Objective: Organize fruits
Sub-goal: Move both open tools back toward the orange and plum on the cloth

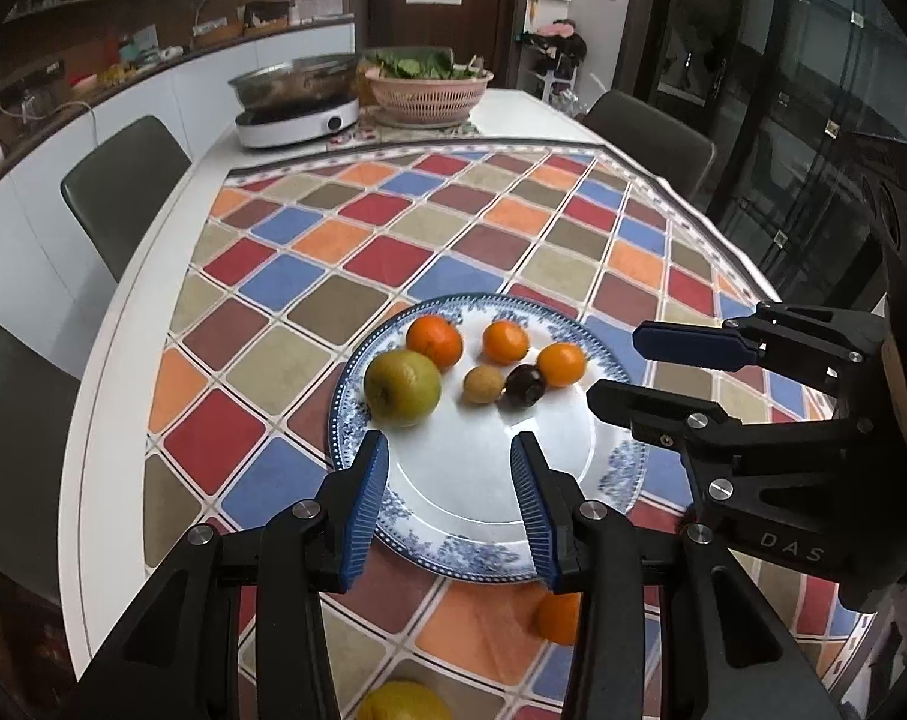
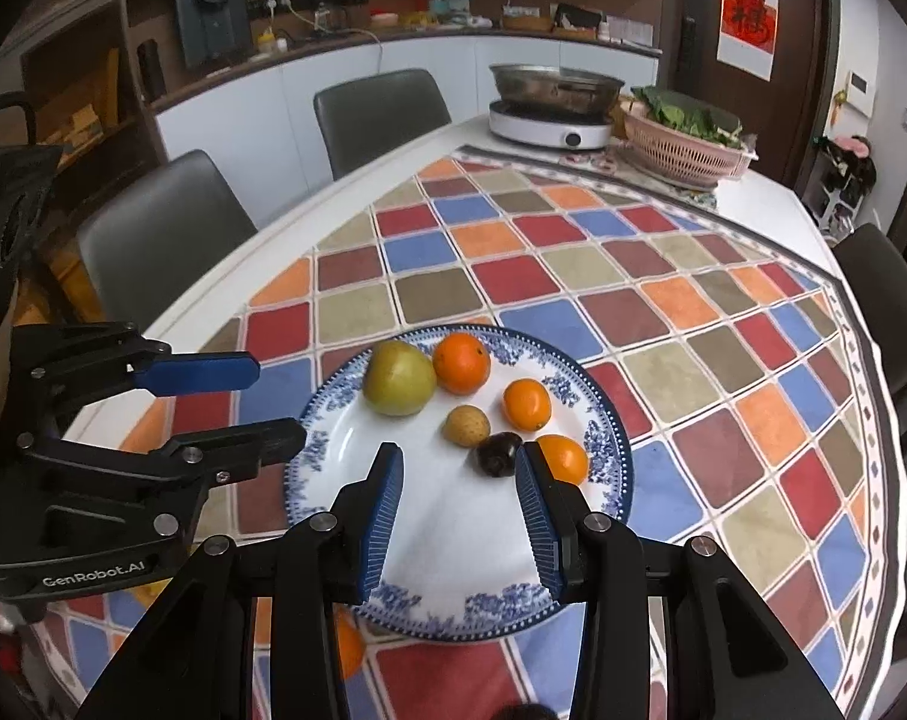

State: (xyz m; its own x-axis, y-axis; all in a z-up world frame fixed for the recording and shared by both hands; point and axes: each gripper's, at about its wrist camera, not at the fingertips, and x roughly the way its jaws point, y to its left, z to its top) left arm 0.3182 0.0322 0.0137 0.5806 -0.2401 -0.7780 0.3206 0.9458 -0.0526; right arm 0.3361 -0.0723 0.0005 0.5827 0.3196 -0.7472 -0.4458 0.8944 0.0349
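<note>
Nearest the bench's near edge, a yellow fruit (image 1: 402, 701) and 1 loose orange (image 1: 558, 618) lie on the checkered cloth (image 1: 309, 276), off the plate. The left tongs (image 1: 449, 501) hover spread above the near rim of the blue-patterned plate (image 1: 453, 546), pinching nothing. The right tongs (image 2: 459, 510) likewise stand spread and empty over the plate's bare white centre. On the plate's far half rest 6 fruits: a green apple (image 1: 402, 387), 3 oranges (image 1: 434, 341) (image 1: 505, 342) (image 1: 561, 364), a small tan fruit (image 1: 483, 384) and a dark purple fruit (image 1: 524, 384), the last 2 touching. At the bench's far end stand an induction cooker (image 1: 300, 120) carrying a steel pot (image 1: 291, 81), and a pink basket (image 1: 426, 93) of greens.
</note>
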